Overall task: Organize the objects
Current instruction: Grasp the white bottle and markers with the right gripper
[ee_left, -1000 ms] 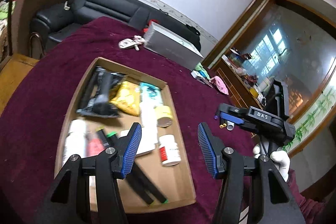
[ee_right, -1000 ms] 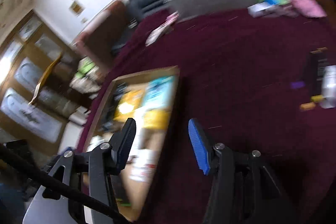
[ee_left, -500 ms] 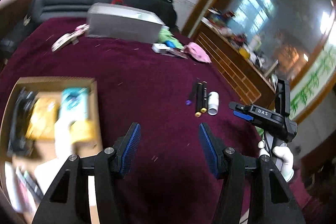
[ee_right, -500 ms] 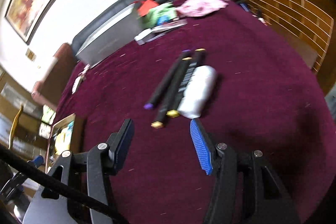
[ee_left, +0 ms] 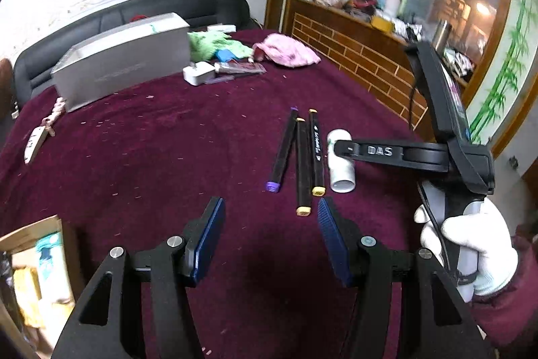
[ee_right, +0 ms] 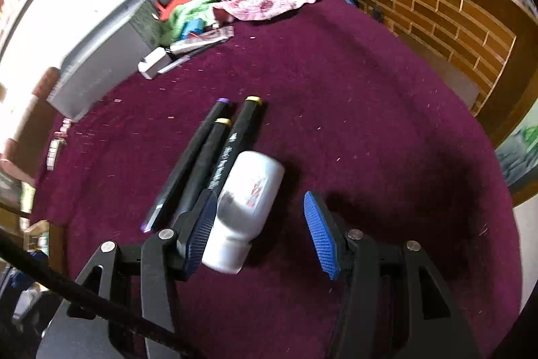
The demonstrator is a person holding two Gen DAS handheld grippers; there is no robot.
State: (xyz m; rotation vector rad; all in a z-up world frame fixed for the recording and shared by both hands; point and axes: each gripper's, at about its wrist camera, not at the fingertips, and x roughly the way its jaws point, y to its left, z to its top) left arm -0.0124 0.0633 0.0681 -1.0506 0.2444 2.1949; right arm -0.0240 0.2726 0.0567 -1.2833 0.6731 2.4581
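Item one: your left gripper [ee_left: 270, 236] is hanging partly open over bare maroon cloth [ee_left: 168, 140], gripping nothing. Item two: your right gripper [ee_right: 257, 224] is standing partly open, its jaws having just been closing a little; the white bottle [ee_right: 247, 201] is lying between them against the left pad, not clamped. Item three: three black markers [ee_left: 302, 153] are lying side by side just beside the bottle. Item four, lower left: a cardboard box [ee_left: 37, 231] is holding packets. Farthest: a grey box [ee_left: 124, 63], a pink cloth [ee_left: 289, 52].
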